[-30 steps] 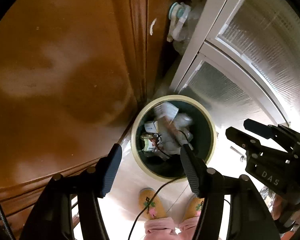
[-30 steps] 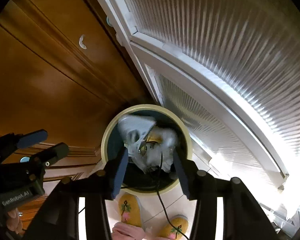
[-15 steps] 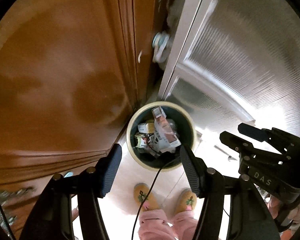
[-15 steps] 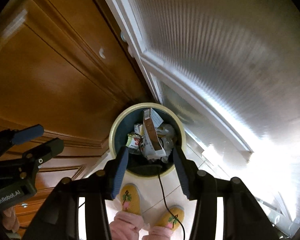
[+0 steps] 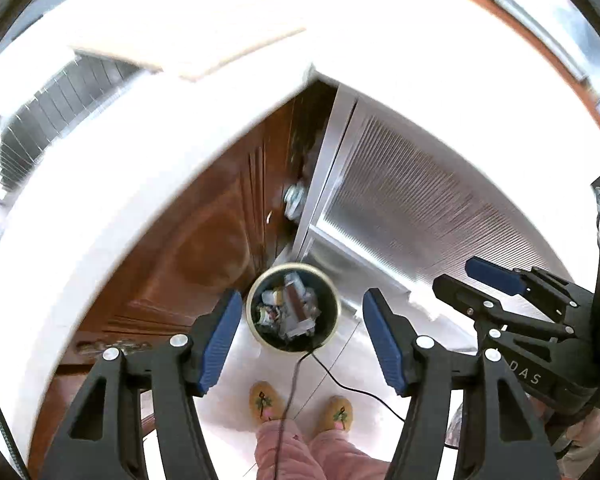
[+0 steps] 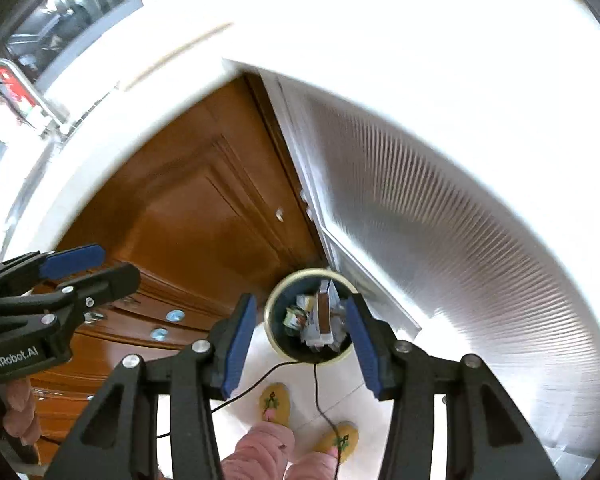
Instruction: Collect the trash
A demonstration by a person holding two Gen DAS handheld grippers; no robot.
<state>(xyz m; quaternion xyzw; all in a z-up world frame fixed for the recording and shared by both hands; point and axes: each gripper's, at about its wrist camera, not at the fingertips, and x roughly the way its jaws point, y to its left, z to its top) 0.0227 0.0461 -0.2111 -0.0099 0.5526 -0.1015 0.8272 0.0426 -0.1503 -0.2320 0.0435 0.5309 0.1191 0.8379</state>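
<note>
We have lifted both hands well clear of the bin (image 5: 293, 306): a second ago it filled the middle of each wrist view, and now it sits small and far below on the pale floor (image 5: 352, 364), tucked into the corner between the brown wooden cupboard (image 5: 204, 264) and the ribbed glass door (image 5: 420, 216). The edge of a white worktop (image 5: 140, 184) has come into view above the cupboard, which tells us how high the hands have risen.

The left gripper (image 5: 302, 342) has its fingers apart with nothing between them; they have just opened a little further. The right gripper (image 6: 300, 338) also has its fingers apart and empty, standing somewhat narrower.

The trash (image 5: 288, 312) lies inside the bin: crumpled wrappers, paper and a brown-and-white carton (image 6: 322, 314) standing on end in the pile. Black cables (image 5: 340, 376) trail across the floor past the person's yellow slippers (image 5: 266, 402).

We judge that this round of dropping is done, since neither gripper carries anything and everything we can see of the trash is in the bin. The rise toward the worktop suggests a search for more litter up there, though its surface is washed out by glare and we cannot tell what lies on it.
</note>
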